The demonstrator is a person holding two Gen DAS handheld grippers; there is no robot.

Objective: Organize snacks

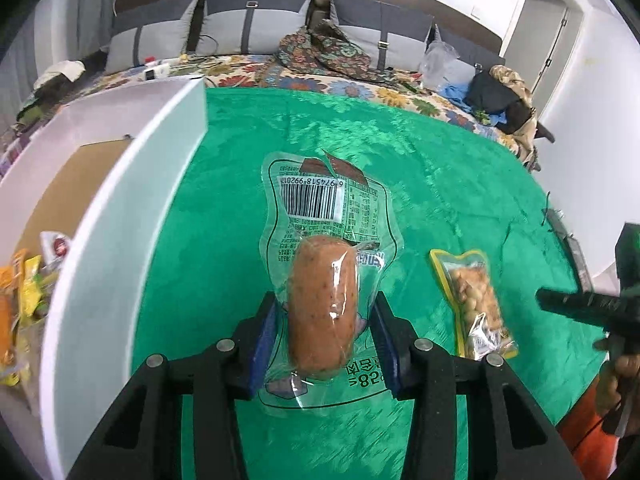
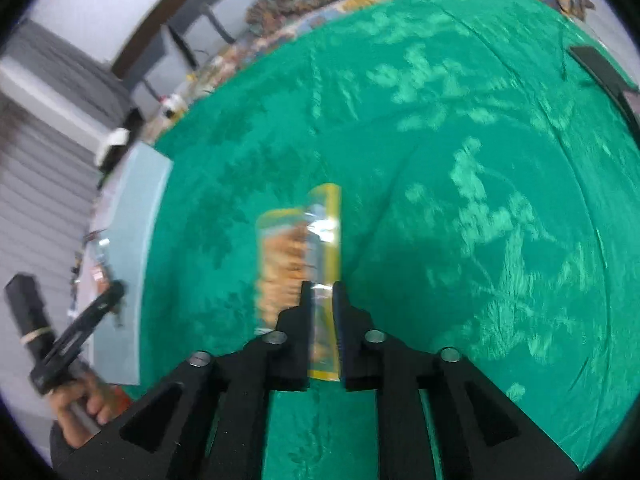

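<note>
My left gripper (image 1: 325, 300) is shut on a clear vacuum pack with a reddish-brown sausage (image 1: 322, 308). The blue pads press both of the pack's sides, and it hangs just above the green cloth (image 1: 420, 152). A yellow-edged clear pack of peanuts (image 1: 478, 304) appears to its right. In the right wrist view my right gripper (image 2: 323, 286) is shut on that peanut pack (image 2: 298, 248). It pinches the pack's yellow-edged side, and the rest of the pack sticks forward, blurred.
A white box (image 1: 120, 240) with a brown cardboard floor stands on the left and holds several yellow and orange snack packs (image 1: 24, 288). It also shows as the pale box (image 2: 132, 248) in the right wrist view. A sofa with grey cushions (image 1: 256, 28) and clutter lies beyond the cloth. A person's hand (image 2: 84, 400) is at lower left.
</note>
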